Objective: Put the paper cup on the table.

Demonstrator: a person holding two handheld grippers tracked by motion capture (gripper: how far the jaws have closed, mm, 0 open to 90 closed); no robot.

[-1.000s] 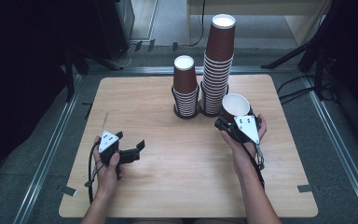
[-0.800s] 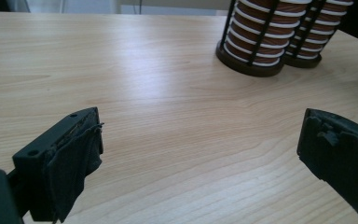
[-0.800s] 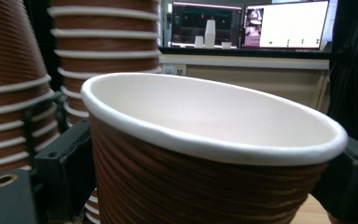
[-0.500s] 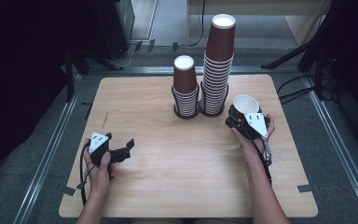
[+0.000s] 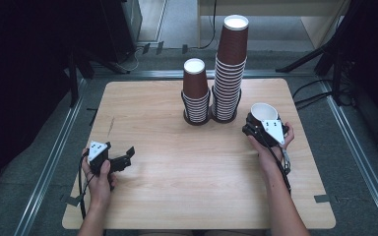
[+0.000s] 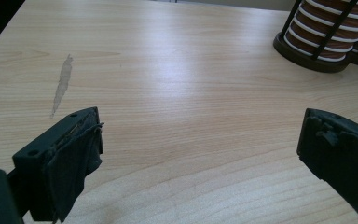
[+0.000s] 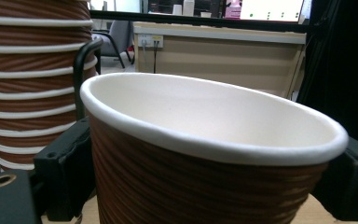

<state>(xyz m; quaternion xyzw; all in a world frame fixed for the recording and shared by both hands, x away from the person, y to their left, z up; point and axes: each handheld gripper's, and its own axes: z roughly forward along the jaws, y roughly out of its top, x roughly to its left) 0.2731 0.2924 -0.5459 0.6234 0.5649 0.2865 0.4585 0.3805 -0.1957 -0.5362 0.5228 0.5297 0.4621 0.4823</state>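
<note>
At the near left of the table the left gripper rests low over the wood, its fingers spread wide apart with nothing between them; in the left gripper view only bare tabletop lies ahead, with a pale smear to the far left.

Toward the far middle stand two stacks of brown ribbed paper cups in dark wire holders: the shorter stack on the left and the taller stack just beside it on the right, mouths down.

To the right, just near of the taller stack, the right gripper holds a single paper cup mouth up and tilted. In the right gripper view its fingers sit one on each side of the cup's ribbed wall, below the rolled white rim, clamped on it.

The cup is likely very light and thin-walled, so it would crush or go oval under a hard squeeze; the ribbing should give some grip. The best hold seems to be on the side wall a little under the rim, where the rolled edge stiffens it, with gentle pressure.
</note>
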